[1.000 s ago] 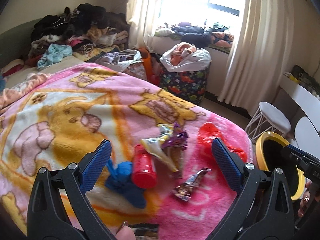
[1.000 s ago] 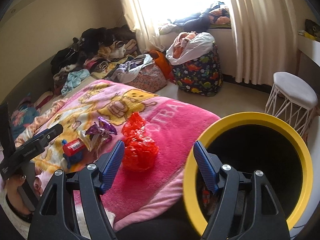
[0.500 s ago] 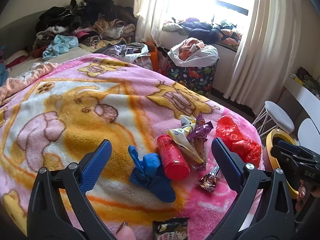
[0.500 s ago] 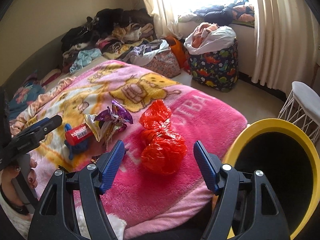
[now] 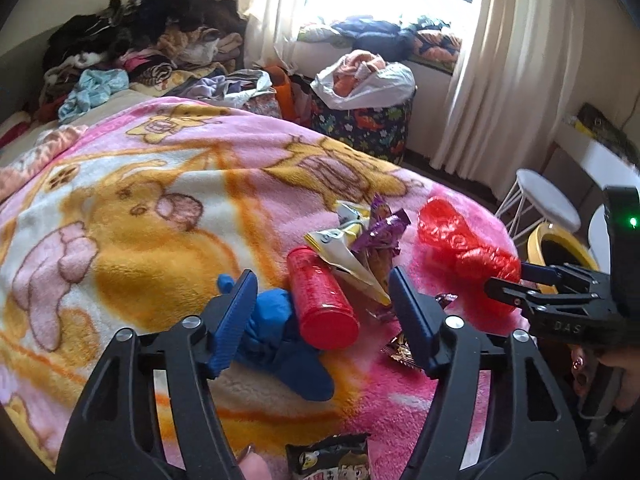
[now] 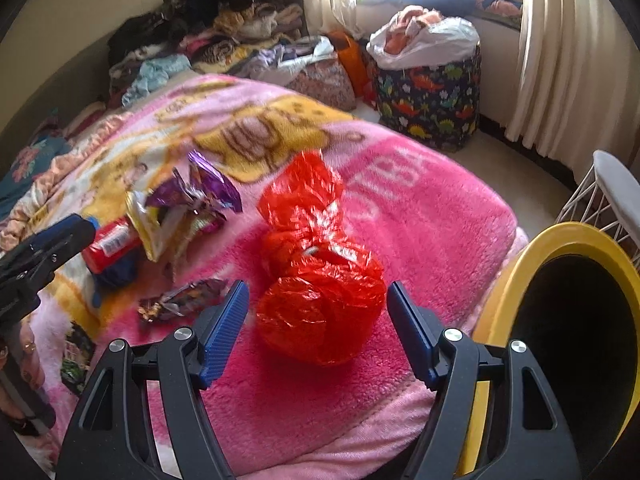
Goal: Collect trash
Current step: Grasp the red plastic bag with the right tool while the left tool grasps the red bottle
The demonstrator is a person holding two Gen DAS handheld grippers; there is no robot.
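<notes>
On the pink blanket [image 5: 120, 200] lies a red can [image 5: 320, 300] against a blue cloth [image 5: 276, 332]. My left gripper [image 5: 320, 292] straddles both with its jaws closing; the pads do not press on the can. A crumpled red plastic bag [image 6: 320, 304] sits between the closing jaws of my right gripper [image 6: 316, 286], with slim gaps at the pads. Yellow and purple snack wrappers [image 6: 192, 200] lie beside the can, a small foil wrapper [image 6: 180, 300] nearer, and a dark snack packet [image 5: 332, 456] at the front edge. A yellow-rimmed black bin [image 6: 520, 264] stands right of the bed.
A white stool [image 6: 616, 188] stands behind the bin. A dinosaur-print hamper [image 6: 432, 96] stuffed with clothes sits by the curtain [image 5: 500, 80]. Piled clothing [image 5: 152, 40] covers the far end of the bed. A hand shows under each gripper.
My left gripper sank toward the can and its jaws narrowed sharply. My right gripper swung left from over the bin to the red bag, dropped lower, and its jaws narrowed a little.
</notes>
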